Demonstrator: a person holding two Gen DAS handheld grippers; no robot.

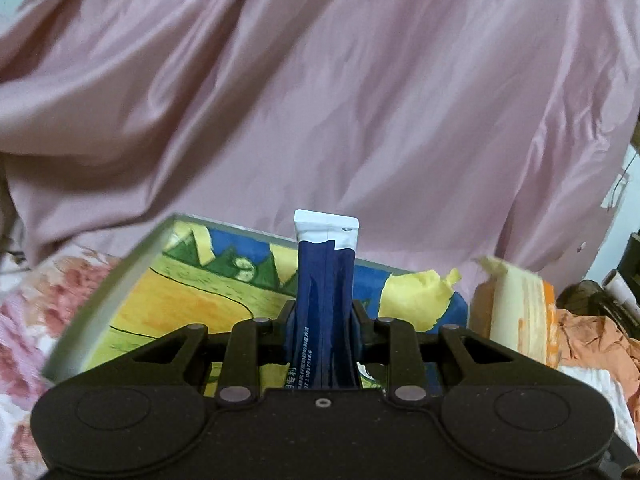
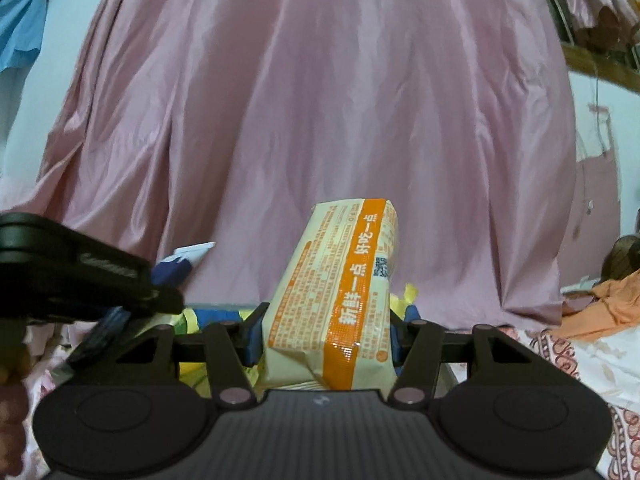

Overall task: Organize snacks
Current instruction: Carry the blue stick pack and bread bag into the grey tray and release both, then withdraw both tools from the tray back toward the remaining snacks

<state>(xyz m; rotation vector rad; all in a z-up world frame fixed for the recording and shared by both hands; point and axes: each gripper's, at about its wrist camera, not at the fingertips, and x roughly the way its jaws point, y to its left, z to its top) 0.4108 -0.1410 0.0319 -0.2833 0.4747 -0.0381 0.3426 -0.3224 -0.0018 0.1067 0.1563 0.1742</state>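
My left gripper (image 1: 323,314) is shut on a slim dark blue snack packet (image 1: 325,280) with a white sealed top, held upright above a colourful painted board (image 1: 160,300). My right gripper (image 2: 326,324) is shut on a cream and orange snack pack (image 2: 340,300) printed with white characters, which sticks up between the blue pads. In the right wrist view the left gripper (image 2: 160,300) shows at the left edge with the blue packet (image 2: 180,264) poking out of it. In the left wrist view the cream and orange pack (image 1: 516,304) appears at the right.
A large pink cloth (image 1: 320,100) fills the background of both views. Floral bedding (image 1: 24,320) lies to the left and an orange crumpled cloth (image 1: 592,336) to the right. Torn yellow tape pieces (image 1: 416,296) sit on the painted board.
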